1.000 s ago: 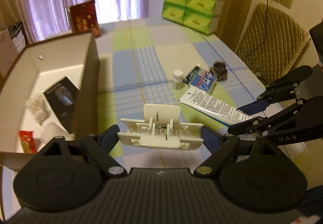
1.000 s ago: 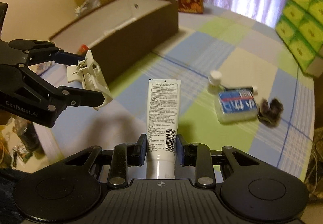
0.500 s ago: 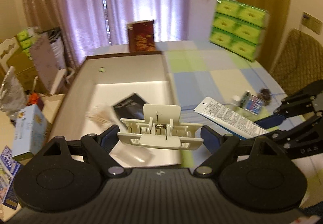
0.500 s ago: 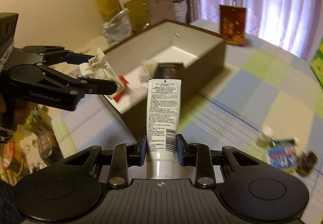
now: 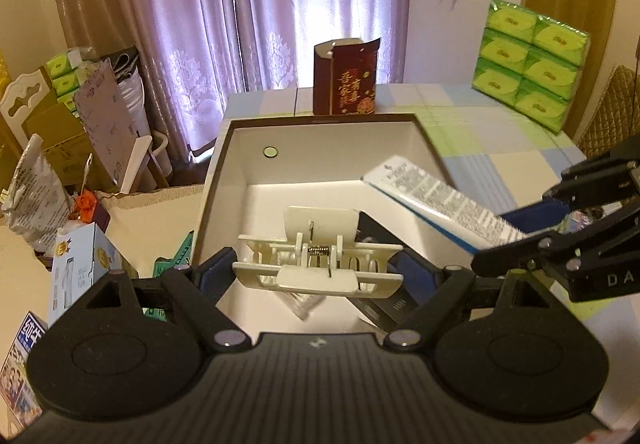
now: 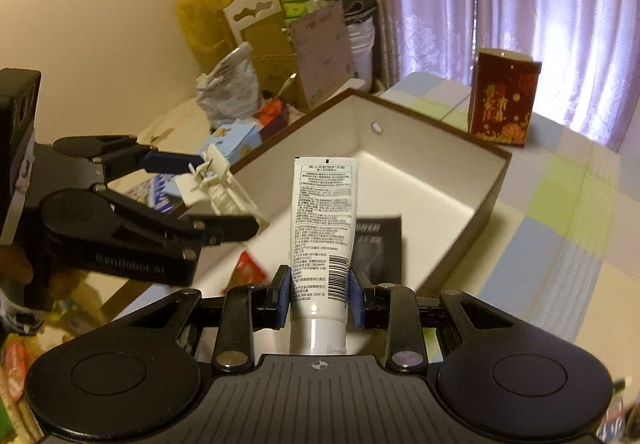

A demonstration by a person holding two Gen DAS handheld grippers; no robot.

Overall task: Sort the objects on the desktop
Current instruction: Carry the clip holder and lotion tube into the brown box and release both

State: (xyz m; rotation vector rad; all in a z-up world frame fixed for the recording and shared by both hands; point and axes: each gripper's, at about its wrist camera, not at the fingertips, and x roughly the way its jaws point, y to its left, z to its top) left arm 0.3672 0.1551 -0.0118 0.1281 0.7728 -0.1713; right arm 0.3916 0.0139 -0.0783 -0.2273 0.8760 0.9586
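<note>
left tongs [image 5: 318,268] pinch clip [image 5: 318,264]: light, stiff | right tongs [image 6: 320,298] pinch tube [image 6: 323,228] near cap: soft, squeezable | both over box [image 6: 460,180]

A cream hair clip [image 5: 318,264], a white black-printed tube [image 6: 323,228], a brown white-lined box [image 5: 320,119].

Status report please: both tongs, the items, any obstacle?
Left tongs shut on white clip. Right tongs shut on tube. Both over open box. No obstacle visible.
</note>
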